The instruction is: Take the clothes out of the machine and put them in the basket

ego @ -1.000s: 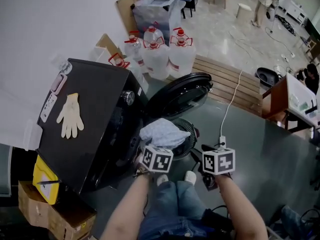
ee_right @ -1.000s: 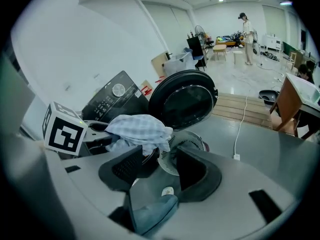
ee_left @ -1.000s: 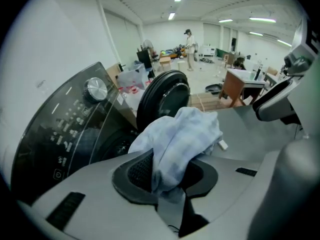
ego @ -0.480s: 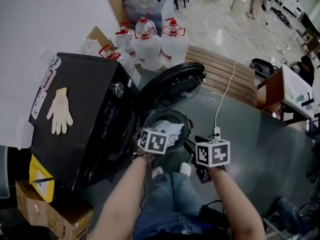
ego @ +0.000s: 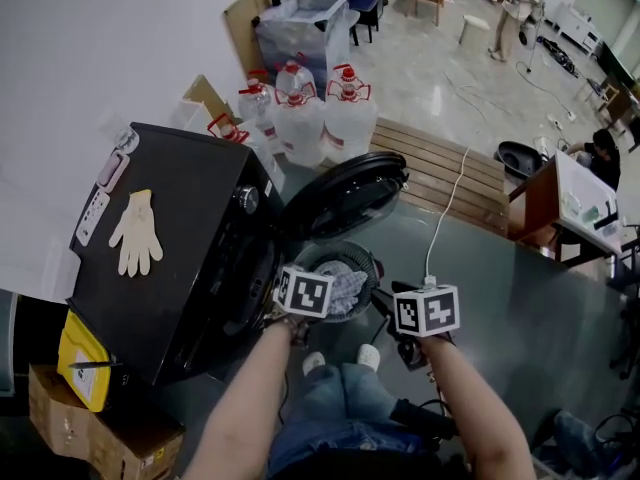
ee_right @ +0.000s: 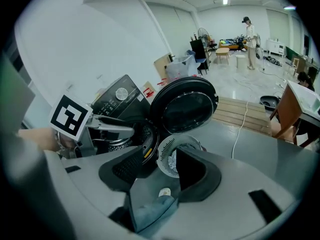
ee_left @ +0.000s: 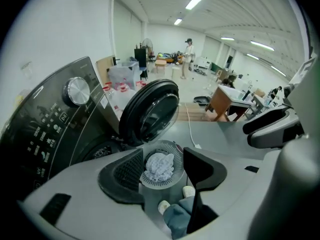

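**One cloth in the basket, both grippers empty-handed**

Here we are over the basket [ego: 367, 259], a round slotted tub on the floor. Just behind it stands the black washing machine [ego: 180, 228] with its door [ego: 345, 196] swung wide. A pale, crumpled cloth [ego: 348, 286] lies bunched in the middle of the basket, so that piece is home.

The left gripper [ee_left: 161, 160] hangs directly above the basket. Its jaws stand apart, and through the gap you look straight down on the cloth, with no pad touching it. The right gripper [ee_right: 162, 171] waits on the side of the basket away from the machine. Its jaws are parted too, with nothing but floor and basket rim between them.

Now for the drum mouth [ee_right: 134, 140], just beyond the basket on the machine side. It reads dark, and I cannot tell whether more laundry waits inside.

As for handling, this looks like easy stuff: soft, limp and light, with no stiffness and nothing to break. Whether it is damp, and so heavier, the views don't show.

My call is to pinch a raised fold or a bunched ridge rather than a flat patch, so the pads get real thickness to bite. Expect any piece to hang and trail below the jaws. It will want a clean lift over the drum lip so it doesn't drag or snag. Then it should be let go well inside the basket rim rather than draped across it.
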`<action>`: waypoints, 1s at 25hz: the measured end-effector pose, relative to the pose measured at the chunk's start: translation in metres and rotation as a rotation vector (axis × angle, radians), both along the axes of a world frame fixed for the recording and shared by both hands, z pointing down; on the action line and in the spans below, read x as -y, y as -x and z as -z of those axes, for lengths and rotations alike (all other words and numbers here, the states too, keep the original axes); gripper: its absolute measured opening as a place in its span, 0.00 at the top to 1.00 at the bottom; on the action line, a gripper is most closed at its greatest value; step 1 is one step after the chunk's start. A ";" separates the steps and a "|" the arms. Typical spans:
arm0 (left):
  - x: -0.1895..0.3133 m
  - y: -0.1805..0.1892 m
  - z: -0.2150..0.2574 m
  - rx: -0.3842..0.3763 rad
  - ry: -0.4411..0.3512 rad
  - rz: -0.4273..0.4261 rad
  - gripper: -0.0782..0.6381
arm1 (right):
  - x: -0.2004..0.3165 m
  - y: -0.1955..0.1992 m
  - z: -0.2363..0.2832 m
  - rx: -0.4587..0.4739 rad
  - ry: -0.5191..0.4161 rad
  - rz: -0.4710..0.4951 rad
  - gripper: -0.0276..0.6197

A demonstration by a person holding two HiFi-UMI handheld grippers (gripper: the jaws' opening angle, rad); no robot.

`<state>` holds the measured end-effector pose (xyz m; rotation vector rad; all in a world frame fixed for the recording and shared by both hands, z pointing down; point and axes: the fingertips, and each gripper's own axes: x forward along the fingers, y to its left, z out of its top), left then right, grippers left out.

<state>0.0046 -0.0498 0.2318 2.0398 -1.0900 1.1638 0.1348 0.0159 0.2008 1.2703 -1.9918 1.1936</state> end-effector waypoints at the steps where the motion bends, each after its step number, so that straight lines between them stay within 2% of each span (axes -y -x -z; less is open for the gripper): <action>1: 0.000 0.002 0.006 -0.009 -0.007 0.007 0.55 | -0.001 0.000 0.003 -0.004 0.000 0.006 0.63; 6: 0.006 0.011 0.036 -0.058 -0.088 0.039 0.56 | -0.001 -0.002 0.017 -0.041 0.002 0.038 0.64; 12: -0.006 0.035 0.069 -0.067 -0.101 0.060 0.56 | 0.001 0.011 0.052 -0.030 -0.031 0.075 0.64; 17: -0.002 0.045 0.114 -0.172 -0.245 0.076 0.56 | -0.001 0.031 0.087 0.014 -0.104 0.117 0.64; 25: 0.006 0.063 0.168 -0.245 -0.380 0.109 0.57 | 0.004 0.049 0.129 -0.002 -0.194 0.184 0.64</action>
